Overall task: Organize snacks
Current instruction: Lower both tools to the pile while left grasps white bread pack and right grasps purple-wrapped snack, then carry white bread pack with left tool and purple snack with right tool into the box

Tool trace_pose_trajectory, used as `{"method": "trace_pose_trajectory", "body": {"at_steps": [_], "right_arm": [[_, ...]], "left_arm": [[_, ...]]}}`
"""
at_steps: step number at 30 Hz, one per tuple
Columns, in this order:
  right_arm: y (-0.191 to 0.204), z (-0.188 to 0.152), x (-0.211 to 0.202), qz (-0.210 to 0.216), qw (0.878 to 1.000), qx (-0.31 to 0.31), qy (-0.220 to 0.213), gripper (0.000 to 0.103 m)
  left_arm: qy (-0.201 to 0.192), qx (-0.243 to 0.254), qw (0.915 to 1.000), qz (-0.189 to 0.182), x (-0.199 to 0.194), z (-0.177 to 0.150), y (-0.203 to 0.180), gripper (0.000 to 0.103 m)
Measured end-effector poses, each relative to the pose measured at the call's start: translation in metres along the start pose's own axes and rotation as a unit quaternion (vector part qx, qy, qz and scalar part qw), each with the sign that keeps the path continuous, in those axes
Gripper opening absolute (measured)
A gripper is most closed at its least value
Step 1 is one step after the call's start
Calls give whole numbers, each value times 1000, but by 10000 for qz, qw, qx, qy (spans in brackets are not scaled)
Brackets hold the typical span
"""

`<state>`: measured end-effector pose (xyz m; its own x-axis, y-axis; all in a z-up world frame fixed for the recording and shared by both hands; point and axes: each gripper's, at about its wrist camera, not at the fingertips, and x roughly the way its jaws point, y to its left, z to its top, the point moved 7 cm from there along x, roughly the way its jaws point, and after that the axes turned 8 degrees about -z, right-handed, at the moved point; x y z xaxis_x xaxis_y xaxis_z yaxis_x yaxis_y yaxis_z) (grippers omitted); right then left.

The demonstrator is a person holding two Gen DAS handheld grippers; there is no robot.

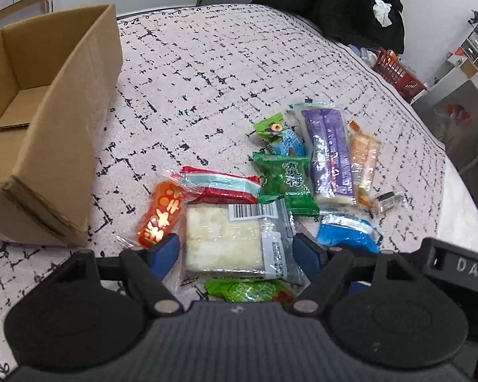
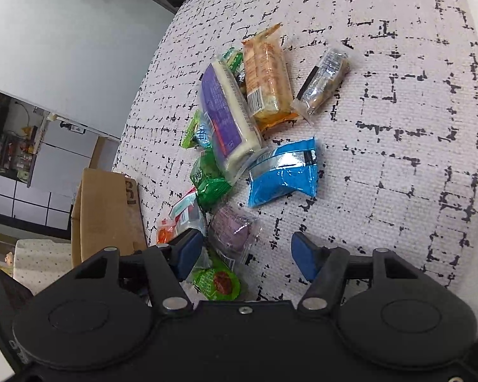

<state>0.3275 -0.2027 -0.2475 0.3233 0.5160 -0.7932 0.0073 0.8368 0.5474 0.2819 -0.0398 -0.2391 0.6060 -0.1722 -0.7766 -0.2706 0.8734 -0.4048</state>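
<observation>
In the left wrist view, the left gripper hangs with its two blue fingers spread wide on either side of one clear-wrapped white rice cake, pads not pressing it, amid about ten snack packets heaped toward the desk's right edge, with one open cardboard box at its left edge. In the right wrist view, the right gripper holds its fingers moderately apart above one purple-filled clear packet, gripping nothing, with one blue packet just beyond.
</observation>
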Motion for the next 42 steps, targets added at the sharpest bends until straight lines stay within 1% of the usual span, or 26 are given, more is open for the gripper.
{"method": "trace_pose_trajectory", "body": {"at_steps": [4, 6, 7, 8, 9, 10, 11, 12, 14, 16, 20, 27, 33, 36, 42], "right_arm": [[3, 3, 5, 78, 10000, -33, 33, 62], [7, 4, 10, 88, 9999, -55, 55, 62], [8, 4, 11, 104, 9999, -68, 68, 61], [9, 4, 13, 109, 9999, -80, 83, 59], [10, 5, 15, 106, 9998, -105, 97, 57], [11, 3, 16, 94, 9998, -130, 108, 53], [13, 3, 18, 81, 9998, -152, 120, 47], [13, 4, 20, 67, 9998, -158, 139, 43], [12, 4, 24, 36, 9997, -130, 192, 32], [11, 4, 26, 39, 9998, -112, 189, 28], [17, 2, 21, 46, 9996, -272, 35, 21], [21, -3, 2, -133, 9991, -305, -267, 19], [29, -12, -20, -289, 9978, -299, -513, 16], [34, -17, -30, -427, 9962, -419, -632, 15], [49, -22, -52, -542, 9925, -595, -923, 14]], "left_arm": [[-24, -96, 9999, -84, 5, 0, 6, 77], [-32, -120, 9998, -149, 5, -1, 7, 73], [-25, -120, 9998, -176, 5, -1, 6, 68], [-36, -153, 9997, -180, 5, -2, 6, 64], [-60, -168, 9997, -150, 4, -2, 7, 62], [-74, -106, 9998, -120, 4, -2, 6, 59], [-90, -42, 9999, -136, 3, -2, 4, 56], [-97, -15, 9998, -174, 2, -3, 4, 55], [-97, -33, 9997, -239, 0, -4, 4, 52], [-110, -98, 9995, -291, -2, -4, 6, 51], [-151, -171, 9991, -361, -9, -4, 8, 50], [-162, -33, 9988, -469, -27, -9, 4, 50], [-303, 73, 9981, -533, -47, -5, 1, 50], [-341, 92, 9976, -603, -57, -3, 1, 50], [-467, 243, 9961, -702, -78, -1, -6, 49]]}}
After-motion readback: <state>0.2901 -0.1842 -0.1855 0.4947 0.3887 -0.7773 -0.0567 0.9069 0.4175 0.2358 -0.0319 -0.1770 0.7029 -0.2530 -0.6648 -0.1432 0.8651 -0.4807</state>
